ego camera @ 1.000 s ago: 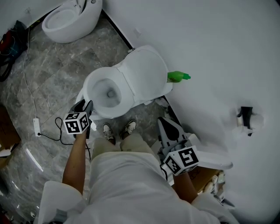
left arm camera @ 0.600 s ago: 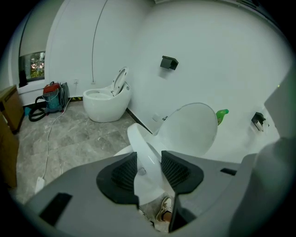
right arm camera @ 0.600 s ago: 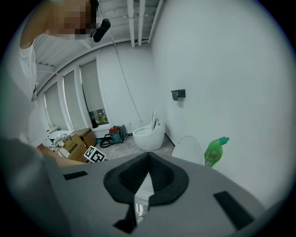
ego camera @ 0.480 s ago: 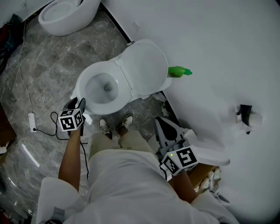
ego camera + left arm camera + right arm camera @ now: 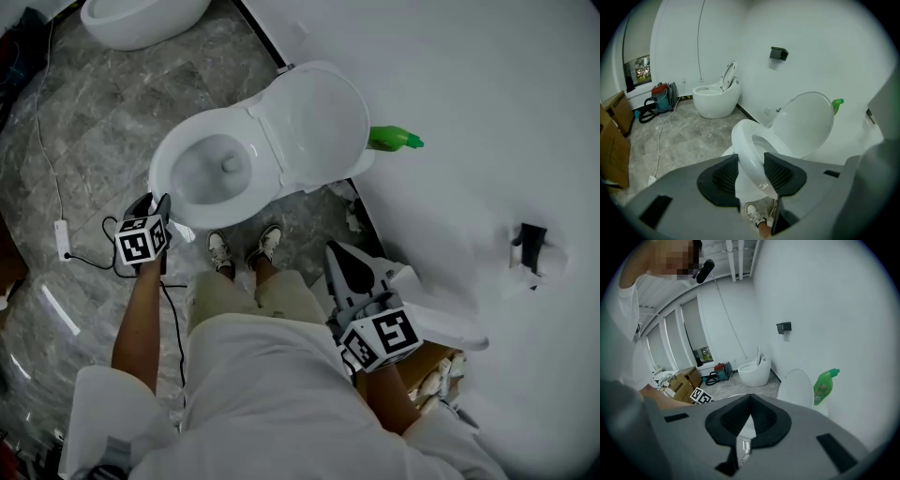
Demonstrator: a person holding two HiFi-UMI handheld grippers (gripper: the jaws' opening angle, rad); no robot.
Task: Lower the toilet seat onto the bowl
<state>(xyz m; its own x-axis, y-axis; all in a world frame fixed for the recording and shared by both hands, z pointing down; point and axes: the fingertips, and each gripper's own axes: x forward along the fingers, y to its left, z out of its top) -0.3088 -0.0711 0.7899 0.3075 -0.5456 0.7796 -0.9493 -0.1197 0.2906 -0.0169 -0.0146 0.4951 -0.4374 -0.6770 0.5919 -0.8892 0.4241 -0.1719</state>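
Note:
The white toilet bowl [image 5: 178,202] stands against the wall, with the seat ring [image 5: 192,141] lying flat on it and the lid [image 5: 314,112] upright behind. My left gripper [image 5: 153,200] hovers at the bowl's front-left edge. In the left gripper view the seat ring [image 5: 751,154] shows through the gap of the left gripper [image 5: 750,171], beyond the pads [image 5: 723,174], which stand apart from it, open. My right gripper [image 5: 336,251] hangs by my right hip, away from the toilet. In its own view the right gripper [image 5: 750,399] has its tips together, shut and empty.
A green bottle [image 5: 394,141] sits beside the lid by the wall. A second toilet [image 5: 141,19] stands farther back. A cable with an adaptor [image 5: 62,239] lies on the floor at the left. My shoes [image 5: 239,248] are in front of the bowl. Cardboard boxes [image 5: 611,140] are at the left.
The head view has shifted, so the toilet sits higher in the frame. My left gripper has drifted slightly left of the bowl. Seat and lid have not moved.

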